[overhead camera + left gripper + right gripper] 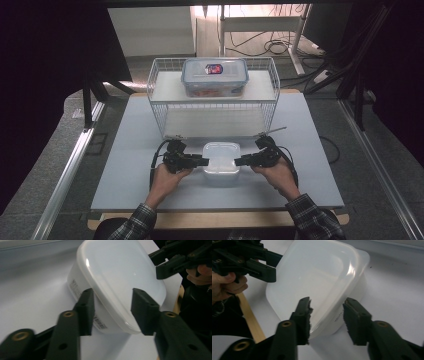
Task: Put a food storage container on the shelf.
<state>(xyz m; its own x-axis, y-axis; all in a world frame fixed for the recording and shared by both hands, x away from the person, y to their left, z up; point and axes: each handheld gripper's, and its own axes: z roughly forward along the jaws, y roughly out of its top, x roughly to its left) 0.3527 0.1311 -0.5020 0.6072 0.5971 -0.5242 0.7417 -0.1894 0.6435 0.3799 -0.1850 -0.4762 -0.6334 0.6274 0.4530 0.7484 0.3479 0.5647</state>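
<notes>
Near the front middle of the counter [130, 165], a translucent white container [221, 163] is set upright, its lid on, with its slightly longer axis running away from the person toward the wire basket [159, 107]. It is rounded at the corners, milky and plain, and a printed label is seen on its side wall. The left tool [206, 161] is clasped across the container's left rim, and the right tool [237, 161] is clasped across its right rim, each with one jaw on the lid and one at the wall. Behind, a clear blue-rimmed box [215, 76] is seen on the basket's upper shelf.
</notes>
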